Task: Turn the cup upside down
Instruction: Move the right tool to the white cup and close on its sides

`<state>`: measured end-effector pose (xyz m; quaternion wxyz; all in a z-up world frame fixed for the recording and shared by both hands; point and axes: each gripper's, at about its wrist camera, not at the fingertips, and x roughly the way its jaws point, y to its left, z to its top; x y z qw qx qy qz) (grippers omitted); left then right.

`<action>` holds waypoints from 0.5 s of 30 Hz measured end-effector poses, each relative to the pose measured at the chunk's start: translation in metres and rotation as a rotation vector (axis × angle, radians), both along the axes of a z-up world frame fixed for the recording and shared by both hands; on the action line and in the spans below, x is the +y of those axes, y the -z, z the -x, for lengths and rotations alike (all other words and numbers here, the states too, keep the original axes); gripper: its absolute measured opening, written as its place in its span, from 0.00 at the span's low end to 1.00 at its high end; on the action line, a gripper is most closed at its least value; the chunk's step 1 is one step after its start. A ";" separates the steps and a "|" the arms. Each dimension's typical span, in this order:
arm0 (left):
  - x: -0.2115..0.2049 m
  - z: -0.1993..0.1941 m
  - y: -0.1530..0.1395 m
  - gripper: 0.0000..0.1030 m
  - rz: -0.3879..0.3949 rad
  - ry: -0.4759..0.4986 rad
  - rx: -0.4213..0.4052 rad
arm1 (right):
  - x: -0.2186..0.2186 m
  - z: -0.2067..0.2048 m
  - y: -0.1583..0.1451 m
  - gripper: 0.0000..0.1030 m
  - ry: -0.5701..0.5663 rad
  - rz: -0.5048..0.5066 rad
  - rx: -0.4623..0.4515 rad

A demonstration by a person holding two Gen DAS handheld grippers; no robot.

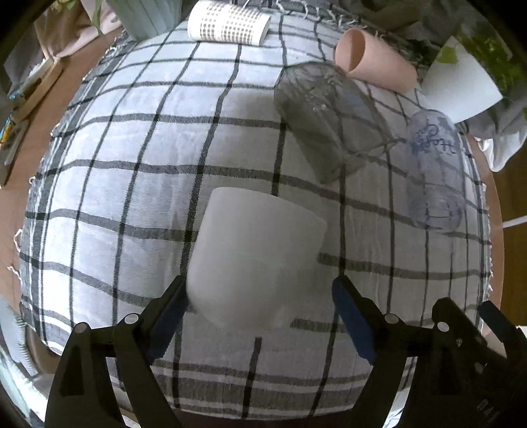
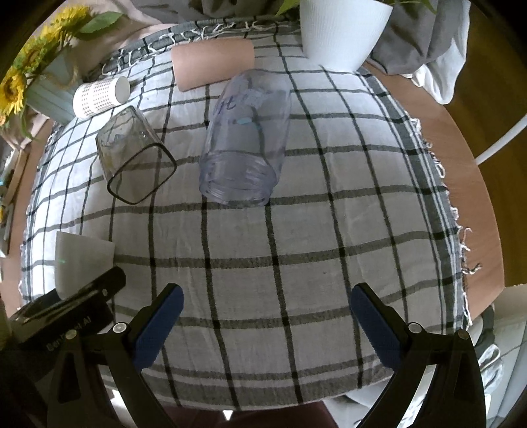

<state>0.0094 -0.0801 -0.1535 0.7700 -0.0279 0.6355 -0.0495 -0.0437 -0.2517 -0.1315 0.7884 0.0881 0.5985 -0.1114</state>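
Observation:
A white cup [image 1: 257, 256] lies tilted on the checked cloth [image 1: 131, 184], its rounded base toward my left gripper [image 1: 260, 299]. The left gripper is open, its blue-padded fingers either side of the cup's base without gripping it. The same cup shows at the left edge of the right wrist view [image 2: 82, 260], behind the left gripper's black body. My right gripper [image 2: 266, 312] is open and empty above the bare cloth [image 2: 263, 263] near the table's front.
Lying on the cloth: a smoky grey tumbler [image 1: 326, 121] [image 2: 135, 154], a clear jar with blue writing [image 1: 434, 171] [image 2: 247, 141], a pink cup [image 1: 372, 62] [image 2: 214, 62], a white dotted cup [image 1: 227, 26] [image 2: 98, 95]. A white pot [image 2: 342, 26] and sunflowers [image 2: 19, 75] stand behind.

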 end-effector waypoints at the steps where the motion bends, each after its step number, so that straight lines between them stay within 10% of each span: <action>1: 0.001 0.003 -0.005 0.86 -0.003 0.001 -0.010 | 0.000 0.001 -0.003 0.99 0.005 0.000 -0.005; 15: 0.065 0.017 -0.067 0.93 -0.039 0.014 -0.154 | 0.040 0.020 -0.037 0.99 0.027 -0.077 -0.076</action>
